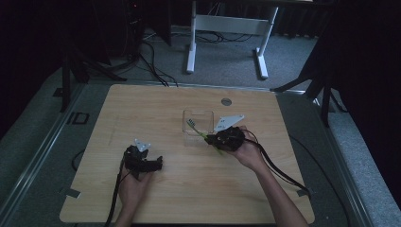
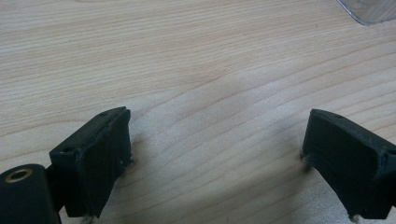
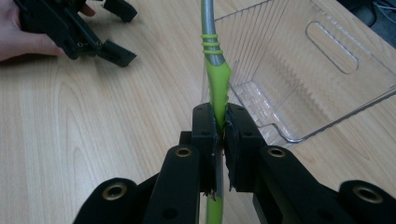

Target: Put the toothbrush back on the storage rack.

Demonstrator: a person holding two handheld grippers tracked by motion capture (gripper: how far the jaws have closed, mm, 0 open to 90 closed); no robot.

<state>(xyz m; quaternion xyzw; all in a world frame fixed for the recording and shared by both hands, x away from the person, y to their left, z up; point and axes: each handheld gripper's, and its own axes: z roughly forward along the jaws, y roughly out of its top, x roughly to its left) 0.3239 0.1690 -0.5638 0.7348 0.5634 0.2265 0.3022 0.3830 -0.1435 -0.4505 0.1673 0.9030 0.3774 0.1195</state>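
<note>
The high view looks forward and down from above the person's side, taking in the whole wooden table point(image 1: 156, 109) and floor beyond. The left gripper view sits low and close to the tabletop, facing along its jaws. The right gripper view looks along its jaws, close. All share the clear plastic bin point(image 3: 299, 79).
</note>
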